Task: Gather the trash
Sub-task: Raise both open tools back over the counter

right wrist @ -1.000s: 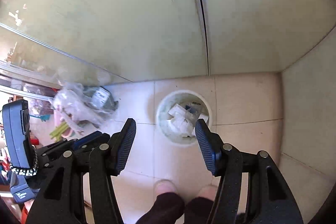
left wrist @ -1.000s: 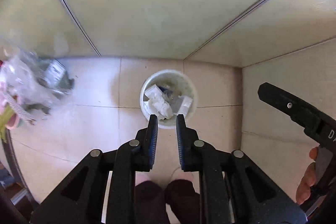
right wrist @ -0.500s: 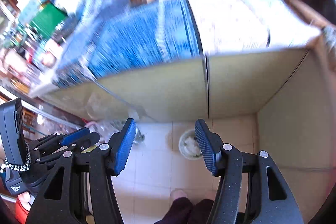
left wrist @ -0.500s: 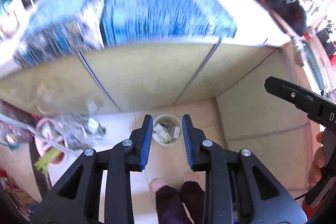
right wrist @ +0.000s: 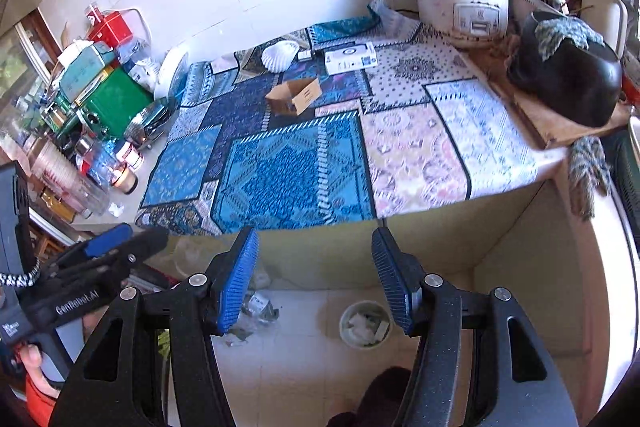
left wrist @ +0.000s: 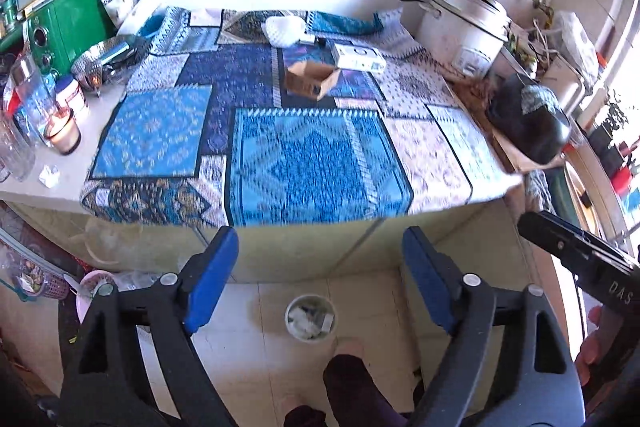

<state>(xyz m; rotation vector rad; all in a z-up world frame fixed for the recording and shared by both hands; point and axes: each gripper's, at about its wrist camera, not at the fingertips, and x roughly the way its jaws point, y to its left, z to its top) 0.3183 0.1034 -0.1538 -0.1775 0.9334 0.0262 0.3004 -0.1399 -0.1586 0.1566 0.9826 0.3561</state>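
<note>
A small open cardboard box (left wrist: pixel 312 81) (right wrist: pixel 294 97) lies on the blue patterned mats of the counter (left wrist: pixel 316 163). Behind it are a flat white box (left wrist: pixel 358 59) (right wrist: pixel 351 57) and a white ribbed paper piece (left wrist: pixel 284 31) (right wrist: pixel 280 55). A white bin (left wrist: pixel 310 317) (right wrist: pixel 366 323) holding crumpled paper stands on the floor below the counter. My left gripper (left wrist: pixel 318 279) hangs high above the bin, its jaws opening with nothing between them. My right gripper (right wrist: pixel 316 279) is open and empty beside it.
A rice cooker (left wrist: pixel 460 27) and a black rounded object (left wrist: pixel 528 123) stand at the counter's right. At its left are a green appliance (left wrist: pixel 64 23), jars and a small paper scrap (left wrist: pixel 50 175). A clear plastic bag (right wrist: pixel 256 311) lies on the floor. The person's feet (left wrist: pixel 348 379) are below.
Both grippers rose from just above the floor bin to above counter height, so the countertop came into view. The left jaws spread from nearly closed to wide. The right jaws kept their gap.
</note>
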